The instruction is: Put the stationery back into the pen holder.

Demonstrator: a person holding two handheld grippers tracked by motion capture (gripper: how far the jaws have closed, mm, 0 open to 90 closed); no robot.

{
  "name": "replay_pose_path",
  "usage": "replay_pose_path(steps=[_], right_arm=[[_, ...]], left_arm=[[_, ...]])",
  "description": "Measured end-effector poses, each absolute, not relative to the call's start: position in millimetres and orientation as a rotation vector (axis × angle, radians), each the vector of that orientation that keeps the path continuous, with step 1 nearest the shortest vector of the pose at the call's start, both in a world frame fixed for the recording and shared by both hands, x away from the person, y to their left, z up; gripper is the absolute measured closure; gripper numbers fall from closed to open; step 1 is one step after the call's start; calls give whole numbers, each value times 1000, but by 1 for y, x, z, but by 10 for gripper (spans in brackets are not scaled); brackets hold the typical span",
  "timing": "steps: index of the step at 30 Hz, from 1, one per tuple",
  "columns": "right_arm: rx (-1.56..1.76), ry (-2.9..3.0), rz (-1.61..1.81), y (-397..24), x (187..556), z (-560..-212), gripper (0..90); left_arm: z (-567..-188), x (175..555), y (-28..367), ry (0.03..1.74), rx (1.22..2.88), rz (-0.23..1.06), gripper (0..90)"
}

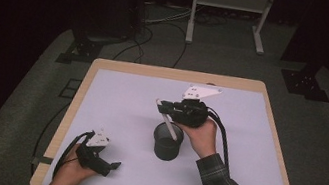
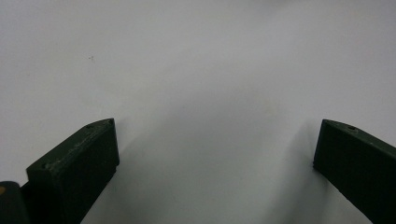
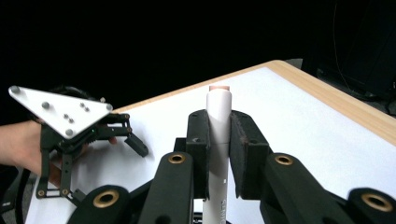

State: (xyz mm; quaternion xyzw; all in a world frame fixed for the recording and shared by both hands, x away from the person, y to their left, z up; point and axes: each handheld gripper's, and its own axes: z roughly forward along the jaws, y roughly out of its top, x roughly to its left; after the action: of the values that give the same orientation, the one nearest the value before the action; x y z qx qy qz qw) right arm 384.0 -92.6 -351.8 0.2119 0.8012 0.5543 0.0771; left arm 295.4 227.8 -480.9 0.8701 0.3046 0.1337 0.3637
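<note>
- Right now my right claw [image 1: 166, 107] is clamped on a white marker [image 1: 167, 122], which I hold above the middle of the white surface [image 1: 119, 110].
- From the right gripper view, the marker [image 3: 218, 140] stands upright between the two black jaws, its pinkish end on top, and both jaws press against its barrel.
- From the high view, the marker slants down from the claw, and its lower end sits inside the mouth of a dark round cup [image 1: 167, 141].
- The cup stands upright on the surface, just in front of my right hand [image 1: 203, 135].
- My left claw [image 1: 112, 166] rests low at the near left corner of the surface, well apart from the cup.
- Its jaws stand wide apart with only bare white surface between them.
</note>
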Motion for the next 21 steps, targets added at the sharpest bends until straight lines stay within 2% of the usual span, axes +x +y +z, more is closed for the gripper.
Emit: replay_pose_path(steps=[21], right_arm=[[638,2491,1538,-87,377,-386,777]], left_arm=[[-481,295,228,786,2237,343,0]])
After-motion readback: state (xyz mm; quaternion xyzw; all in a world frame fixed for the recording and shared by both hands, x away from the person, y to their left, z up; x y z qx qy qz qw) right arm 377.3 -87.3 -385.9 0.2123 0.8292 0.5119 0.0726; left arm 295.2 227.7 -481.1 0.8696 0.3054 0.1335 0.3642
